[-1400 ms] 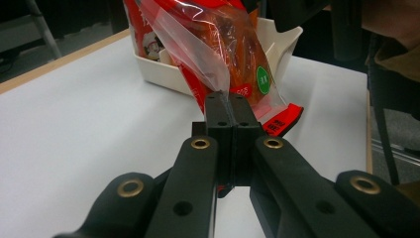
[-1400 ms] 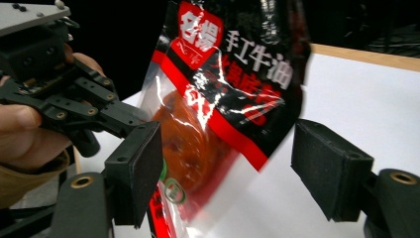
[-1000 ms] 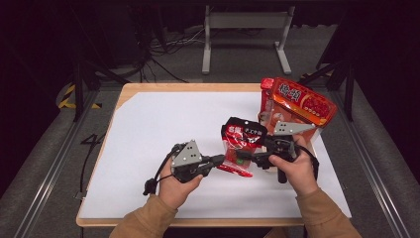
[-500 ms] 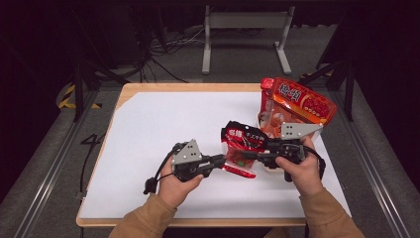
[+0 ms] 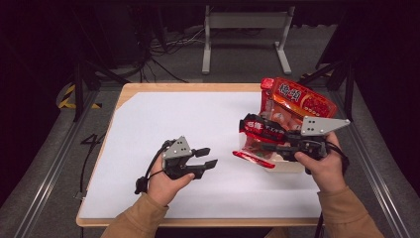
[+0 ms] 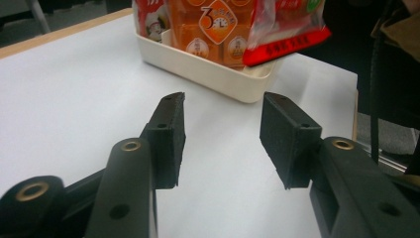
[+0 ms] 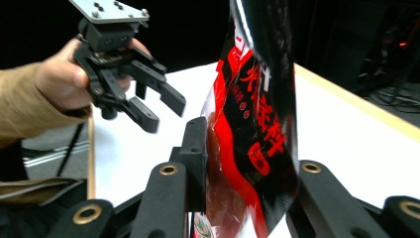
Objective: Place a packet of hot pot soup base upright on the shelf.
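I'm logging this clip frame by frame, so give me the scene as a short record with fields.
left gripper: open, nothing between its jaws, which have just been opening
right gripper: shut on the red and black packet, held above the table
tray: white, on the table, holds orange packs
table: white top, wooden edge

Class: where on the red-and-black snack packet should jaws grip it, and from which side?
Grip the red-and-black snack packet across its flat faces near an edge, from the person's side, as the right gripper does: it hangs thin and upright, giving the pads two broad faces.
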Action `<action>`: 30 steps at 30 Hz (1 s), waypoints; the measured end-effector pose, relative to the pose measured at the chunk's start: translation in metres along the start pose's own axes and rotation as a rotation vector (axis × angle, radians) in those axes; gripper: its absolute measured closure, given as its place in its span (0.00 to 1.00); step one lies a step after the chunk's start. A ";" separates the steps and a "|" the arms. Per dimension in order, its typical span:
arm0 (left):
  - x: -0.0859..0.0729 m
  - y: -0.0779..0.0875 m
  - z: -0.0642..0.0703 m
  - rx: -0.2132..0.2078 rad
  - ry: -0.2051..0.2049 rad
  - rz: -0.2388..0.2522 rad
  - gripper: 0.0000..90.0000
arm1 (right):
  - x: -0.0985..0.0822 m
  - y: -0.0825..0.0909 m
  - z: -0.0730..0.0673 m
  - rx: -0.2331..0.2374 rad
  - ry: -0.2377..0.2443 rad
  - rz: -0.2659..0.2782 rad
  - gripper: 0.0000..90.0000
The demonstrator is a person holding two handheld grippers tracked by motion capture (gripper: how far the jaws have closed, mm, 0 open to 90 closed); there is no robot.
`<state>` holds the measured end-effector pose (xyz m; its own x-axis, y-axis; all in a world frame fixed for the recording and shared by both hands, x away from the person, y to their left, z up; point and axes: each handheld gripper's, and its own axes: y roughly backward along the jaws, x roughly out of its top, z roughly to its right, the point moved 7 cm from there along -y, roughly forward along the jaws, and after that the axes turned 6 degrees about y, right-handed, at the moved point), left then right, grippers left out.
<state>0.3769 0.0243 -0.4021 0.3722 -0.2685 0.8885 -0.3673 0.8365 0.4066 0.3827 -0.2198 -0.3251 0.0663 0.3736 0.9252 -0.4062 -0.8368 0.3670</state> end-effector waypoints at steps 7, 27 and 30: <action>-0.004 0.012 -0.013 0.045 0.030 -0.011 0.55 | -0.002 0.016 0.011 -0.041 0.007 -0.008 0.78; -0.007 0.036 -0.037 0.110 0.072 0.004 0.52 | -0.017 0.054 0.039 -0.139 0.027 -0.044 0.79; -0.008 0.039 -0.039 0.119 0.084 0.005 0.52 | -0.020 0.058 0.042 -0.149 0.037 -0.045 0.79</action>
<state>0.3931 0.0779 -0.4019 0.4381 -0.2194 0.8717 -0.4660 0.7738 0.4290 0.3963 -0.2923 -0.3180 0.0544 0.4261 0.9030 -0.5345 -0.7515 0.3868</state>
